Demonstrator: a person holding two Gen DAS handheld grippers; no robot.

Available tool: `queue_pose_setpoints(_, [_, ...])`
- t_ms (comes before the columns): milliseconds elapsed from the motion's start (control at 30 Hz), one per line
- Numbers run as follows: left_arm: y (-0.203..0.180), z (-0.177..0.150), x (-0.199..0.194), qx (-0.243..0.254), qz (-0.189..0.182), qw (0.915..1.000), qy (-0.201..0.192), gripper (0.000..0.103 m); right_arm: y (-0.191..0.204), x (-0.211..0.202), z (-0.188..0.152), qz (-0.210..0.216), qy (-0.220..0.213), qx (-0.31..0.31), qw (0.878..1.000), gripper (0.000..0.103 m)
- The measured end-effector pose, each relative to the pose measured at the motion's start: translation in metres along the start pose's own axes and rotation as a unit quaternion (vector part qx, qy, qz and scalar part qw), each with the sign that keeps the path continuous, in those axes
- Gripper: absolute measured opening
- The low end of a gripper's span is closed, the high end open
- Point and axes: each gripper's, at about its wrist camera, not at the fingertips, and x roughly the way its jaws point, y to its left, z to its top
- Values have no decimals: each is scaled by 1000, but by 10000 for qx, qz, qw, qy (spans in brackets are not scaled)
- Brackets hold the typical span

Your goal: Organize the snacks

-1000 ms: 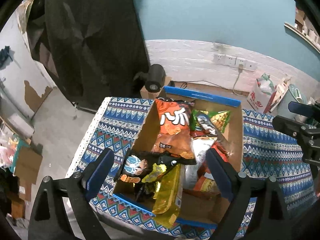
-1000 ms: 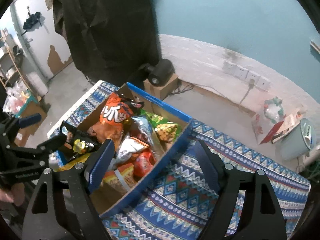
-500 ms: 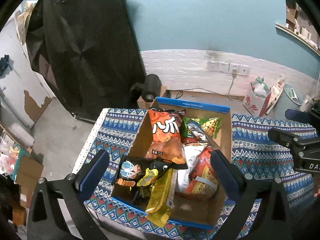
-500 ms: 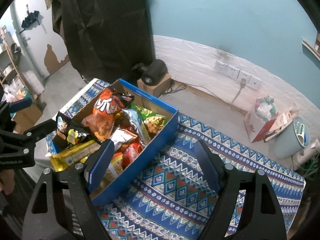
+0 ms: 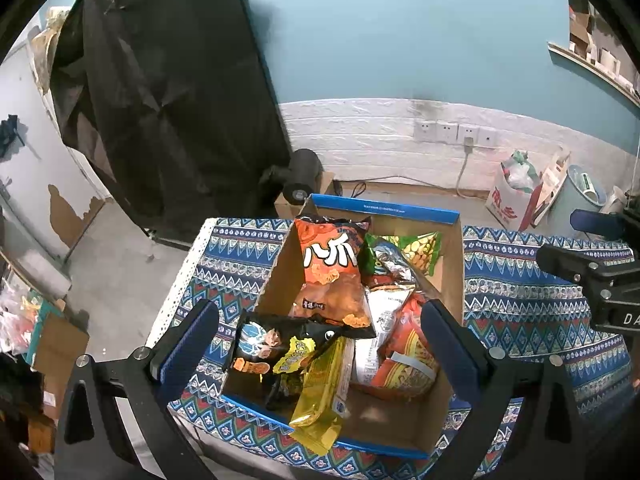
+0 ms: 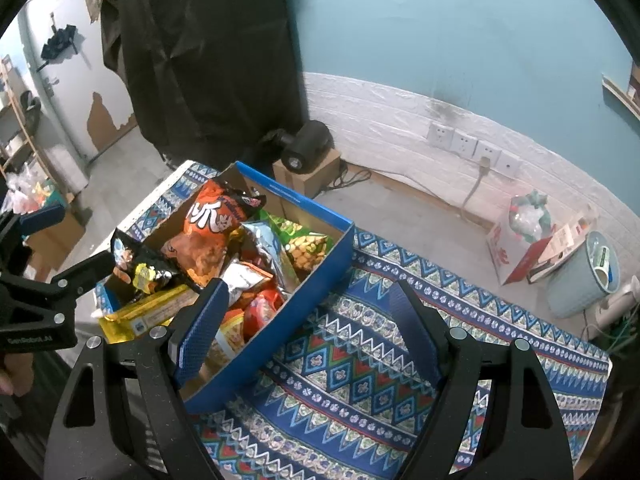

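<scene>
Your left gripper [image 5: 320, 344] and right gripper [image 6: 308, 324] both gape wide above the box [image 6: 312, 280]; yellow packet [image 5: 320, 400] overhangs its near edge.

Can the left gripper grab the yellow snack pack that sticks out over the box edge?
Probably yes. The left gripper is open and empty, and the yellow snack pack lies right between its fingers, on top of the pile with nothing covering it.
</scene>
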Motion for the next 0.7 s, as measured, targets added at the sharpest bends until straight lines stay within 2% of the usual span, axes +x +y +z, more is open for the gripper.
queue_pose_setpoints(700, [1,-1,2,-10,74,9999,69,102,4,0,-5,-5,37,-200,9998,81])
